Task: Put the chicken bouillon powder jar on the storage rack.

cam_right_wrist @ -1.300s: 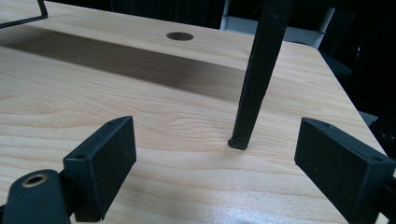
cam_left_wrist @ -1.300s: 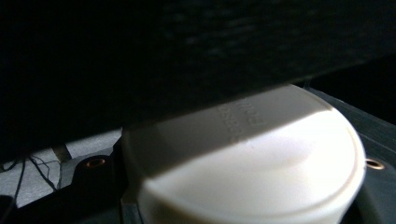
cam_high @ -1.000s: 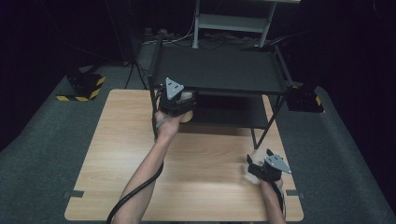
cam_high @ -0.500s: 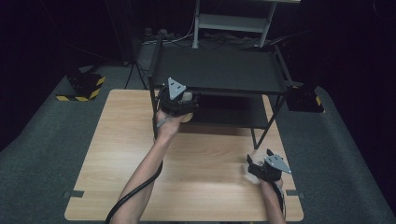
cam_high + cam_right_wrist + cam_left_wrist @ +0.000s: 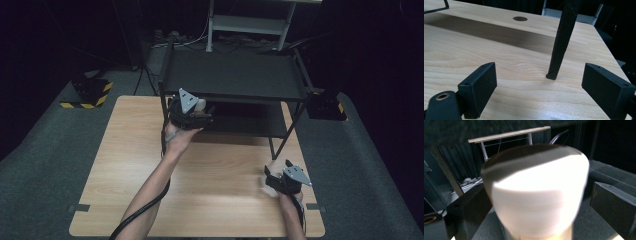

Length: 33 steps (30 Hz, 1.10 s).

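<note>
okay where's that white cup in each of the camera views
High view: the white cup sits at the left gripper, by the black shelf rack's front left corner.
Left gripper view: the cup, close and blurred, between the jaws.
Right gripper view: no cup here.
Shared landmark: the black shelf rack.

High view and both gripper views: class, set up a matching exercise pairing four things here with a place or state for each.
Things:
1. White rounded cup
2. Left claw
3. Right claw
4. Black metal two-tier shelf rack

Places or states:
A. Stands at the far side of the light wooden table
B. Open, with nothing between its jaws
C. Sits between two black jaws
D. Reaches in at the rack's lower shelf

Pairs: 1-C, 2-D, 3-B, 4-A
</note>
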{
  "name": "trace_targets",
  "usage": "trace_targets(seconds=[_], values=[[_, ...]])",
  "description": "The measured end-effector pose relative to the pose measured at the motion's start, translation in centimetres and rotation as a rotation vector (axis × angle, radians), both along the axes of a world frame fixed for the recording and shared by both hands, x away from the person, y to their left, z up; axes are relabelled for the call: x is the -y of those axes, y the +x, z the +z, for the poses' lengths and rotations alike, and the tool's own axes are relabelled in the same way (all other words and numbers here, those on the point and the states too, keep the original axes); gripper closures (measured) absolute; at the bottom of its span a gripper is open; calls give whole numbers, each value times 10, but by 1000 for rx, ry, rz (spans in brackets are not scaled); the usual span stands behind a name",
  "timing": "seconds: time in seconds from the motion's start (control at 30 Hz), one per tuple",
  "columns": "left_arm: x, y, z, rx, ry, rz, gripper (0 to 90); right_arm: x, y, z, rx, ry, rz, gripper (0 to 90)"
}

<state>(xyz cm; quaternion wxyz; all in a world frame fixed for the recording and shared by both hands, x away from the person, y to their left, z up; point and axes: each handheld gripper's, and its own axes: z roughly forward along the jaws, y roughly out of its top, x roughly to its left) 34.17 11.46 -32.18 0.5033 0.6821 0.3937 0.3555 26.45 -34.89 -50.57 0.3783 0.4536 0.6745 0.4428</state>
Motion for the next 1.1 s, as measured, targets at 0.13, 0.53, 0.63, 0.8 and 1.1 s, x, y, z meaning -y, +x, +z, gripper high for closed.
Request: trace_targets(seconds=[0.13, 0.53, 0.63, 0.8, 1.1], values=[[-5, -9, -4, 0, 5, -20, 43, 0, 0, 0, -1, -2, -1, 119], [-37, -49, -32, -14, -21, -95, 43, -1, 0, 1, -5, -7, -3, 119], [-51, -65, -51, -32, -5, -102, 43, -1, 0, 1, -6, -10, -3, 119], [-71, -79, -83, -108, 38, -56, 43, -3, 0, 1, -10, -19, -7, 119], [-98, -73, -139, -262, 10, 95, 41, -7, -1, 1, -11, -23, -34, 119]])
